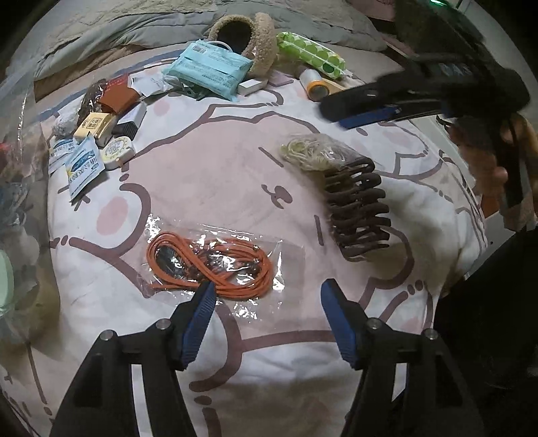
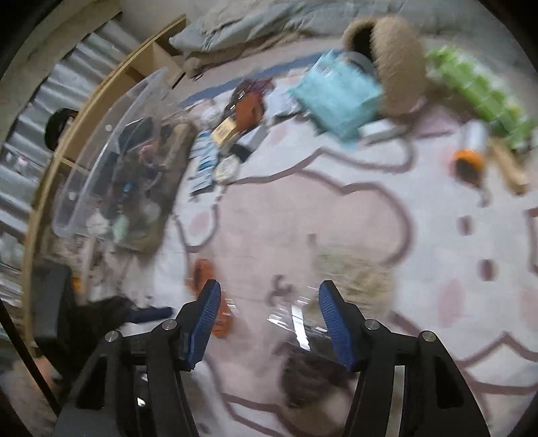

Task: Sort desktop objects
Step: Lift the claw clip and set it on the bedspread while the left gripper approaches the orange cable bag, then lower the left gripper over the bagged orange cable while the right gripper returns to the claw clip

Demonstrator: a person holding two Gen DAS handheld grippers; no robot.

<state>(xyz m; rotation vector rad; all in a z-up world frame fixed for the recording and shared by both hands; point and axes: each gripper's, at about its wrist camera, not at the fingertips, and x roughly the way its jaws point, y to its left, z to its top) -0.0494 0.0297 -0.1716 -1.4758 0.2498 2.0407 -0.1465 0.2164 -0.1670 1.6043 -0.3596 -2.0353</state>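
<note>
1. Left gripper point(image 1: 265, 292): jaws apart, empty, hanging over the bagged orange cord point(image 1: 208, 265) on the bed point(image 1: 208, 174).
2. Right gripper point(image 2: 269, 295): jaws apart, empty, above the brown hair claw point(image 1: 356, 208).
3. Between picks, I judge; next, choose one item and close on it.

Bagged cord point(image 1: 210, 265) lies left of hair claw point(image 1: 358, 210) on blanket point(image 1: 215, 168)

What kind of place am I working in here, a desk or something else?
Most likely a bed in a bedroom, not a desk. The items lie on a soft cartoon-print blanket, a rumpled grey duvet is bunched behind them, and a wooden shelf unit stands beside it.
</note>
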